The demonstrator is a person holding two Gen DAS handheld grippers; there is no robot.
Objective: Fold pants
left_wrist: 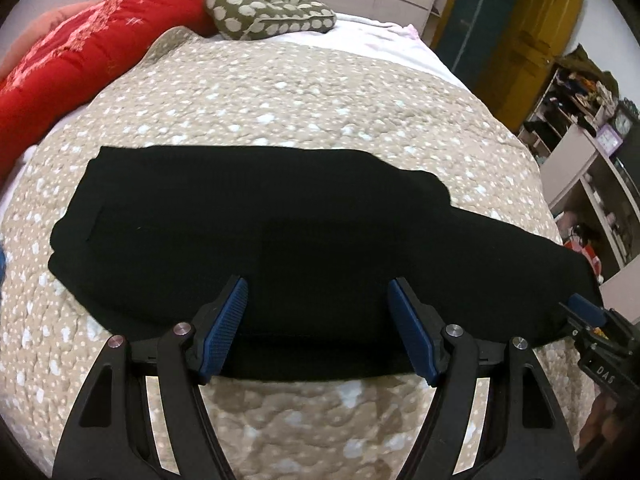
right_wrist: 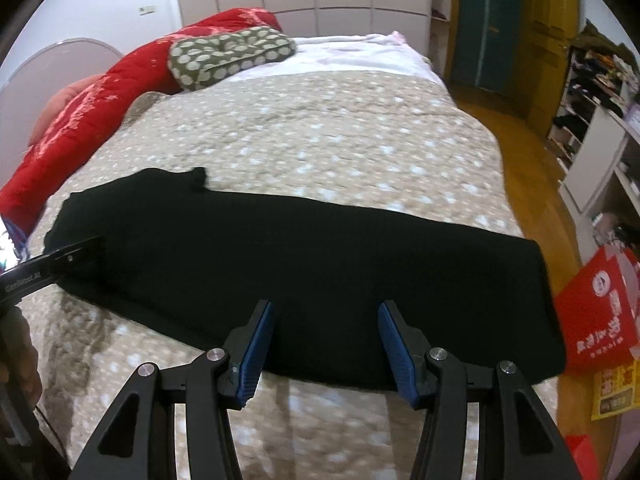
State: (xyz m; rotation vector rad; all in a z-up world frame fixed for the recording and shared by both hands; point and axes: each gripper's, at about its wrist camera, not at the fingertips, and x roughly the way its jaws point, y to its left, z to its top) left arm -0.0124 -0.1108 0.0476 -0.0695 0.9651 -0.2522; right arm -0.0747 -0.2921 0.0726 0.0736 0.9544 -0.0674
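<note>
Black pants (left_wrist: 260, 232) lie flat across the beige spotted quilt (left_wrist: 260, 100), folded lengthwise into a long band. In the left wrist view my left gripper (left_wrist: 318, 288) hangs open over the near edge of the pants with nothing between its blue pads. In the right wrist view the same pants (right_wrist: 320, 264) stretch from left to right. My right gripper (right_wrist: 326, 308) stands open above their near edge, close to the right end, pads free. The right gripper (left_wrist: 588, 312) shows at the far right of the left view; the left gripper's body (right_wrist: 52, 264) shows at the left of the right view.
A red quilted blanket (left_wrist: 92, 40) and a green dotted cushion (left_wrist: 268, 10) lie at the bed's far end. Shelves with clutter (left_wrist: 584, 120) stand to the right. A red paper bag (right_wrist: 596, 312) sits on the wooden floor (right_wrist: 516, 148) by the bed's right edge.
</note>
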